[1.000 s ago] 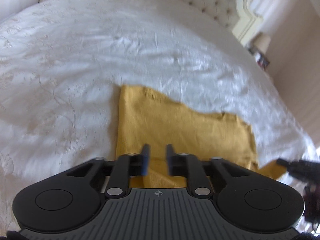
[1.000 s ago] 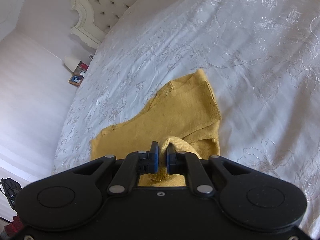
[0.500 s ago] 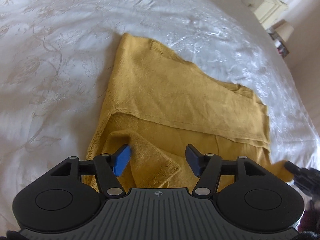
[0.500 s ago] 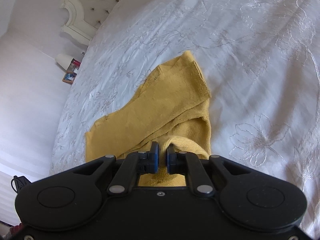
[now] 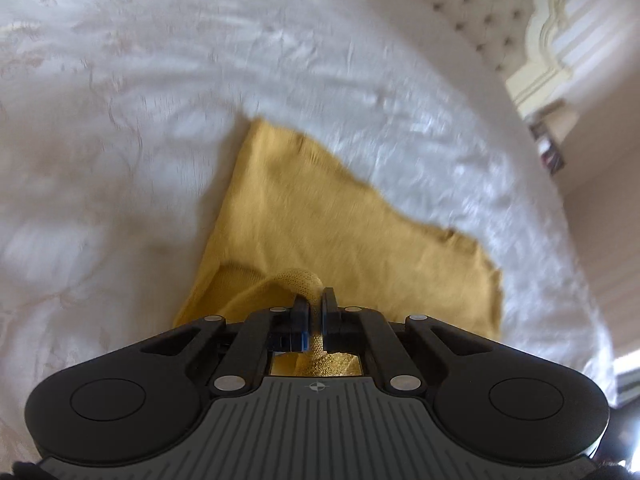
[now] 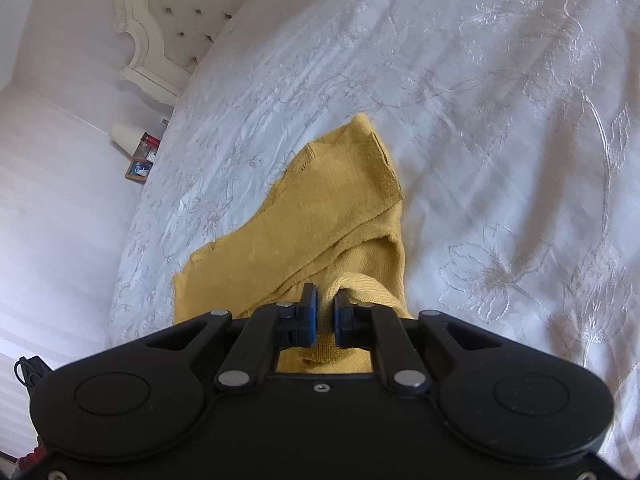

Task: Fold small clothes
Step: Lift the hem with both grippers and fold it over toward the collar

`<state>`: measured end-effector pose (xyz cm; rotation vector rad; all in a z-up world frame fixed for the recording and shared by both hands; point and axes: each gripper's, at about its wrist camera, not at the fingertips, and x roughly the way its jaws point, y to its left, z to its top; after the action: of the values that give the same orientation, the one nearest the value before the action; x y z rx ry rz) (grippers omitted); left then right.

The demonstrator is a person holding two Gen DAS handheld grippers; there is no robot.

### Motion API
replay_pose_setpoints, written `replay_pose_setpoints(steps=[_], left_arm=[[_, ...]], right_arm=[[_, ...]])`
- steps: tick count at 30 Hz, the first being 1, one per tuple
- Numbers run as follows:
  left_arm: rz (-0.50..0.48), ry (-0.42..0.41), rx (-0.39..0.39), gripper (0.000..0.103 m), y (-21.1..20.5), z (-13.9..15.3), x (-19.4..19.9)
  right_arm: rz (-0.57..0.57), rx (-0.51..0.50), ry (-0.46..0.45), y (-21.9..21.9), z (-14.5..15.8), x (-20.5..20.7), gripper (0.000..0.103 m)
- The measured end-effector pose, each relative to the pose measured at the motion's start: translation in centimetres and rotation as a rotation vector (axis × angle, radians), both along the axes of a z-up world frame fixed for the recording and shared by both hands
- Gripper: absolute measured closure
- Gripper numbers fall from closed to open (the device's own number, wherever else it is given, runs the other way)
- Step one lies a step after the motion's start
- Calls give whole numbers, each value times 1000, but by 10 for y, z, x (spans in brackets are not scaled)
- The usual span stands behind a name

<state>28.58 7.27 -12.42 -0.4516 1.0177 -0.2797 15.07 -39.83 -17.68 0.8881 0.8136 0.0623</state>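
Mustard knit garment [image 5: 320,224] lies mid-frame on the white bedspread [image 5: 120,120]. Left gripper [image 5: 315,312] and right gripper [image 6: 325,312] each pinch a bunched near edge. Fold step likely: next, lift both evenly and carry toward the far hem.

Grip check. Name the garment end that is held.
The near end of the garment: left gripper and right gripper pinch it; far end lies flat on the bed.

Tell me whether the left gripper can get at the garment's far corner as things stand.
Probably not yet: the left gripper is shut on a near fold of the yellow garment. Nothing on the white bedspread blocks the way.
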Motion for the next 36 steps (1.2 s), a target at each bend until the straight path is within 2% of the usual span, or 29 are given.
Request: replay_pose_setpoints(steps=[4,7,13,18,20,25,28,32,36], left_arm=[[81,-64,-69,98,15,23,20],[113,-74,-102,98,20,24,42],[112,-38,-63,97,16,-3,82],[139,4,-47,97,15,-28,102],[145,26,-52,97,17,-37,108],[128,38,-37,97,18,-47,118],[124,43,-36,97,18,-49,116],[124,47,-37,97,17,-51,115],[120,47,-38,97,17,-51,113]], right_arm=[[-24,0,-55,-10,13,17,87],[-45,17,-86,-18,17,41,87],[-50,-6,-49,-25,-2,98,87],[-77,2,-11,-30,-20,129,87],[-73,-16,-5,-30,-21,137,81],[9,-122,35,-18,-14,142,76],[69,-176,62,-8,-13,134,55],[115,-220,102,0,-19,122,54],[105,-209,124,-2,-26,114,54]])
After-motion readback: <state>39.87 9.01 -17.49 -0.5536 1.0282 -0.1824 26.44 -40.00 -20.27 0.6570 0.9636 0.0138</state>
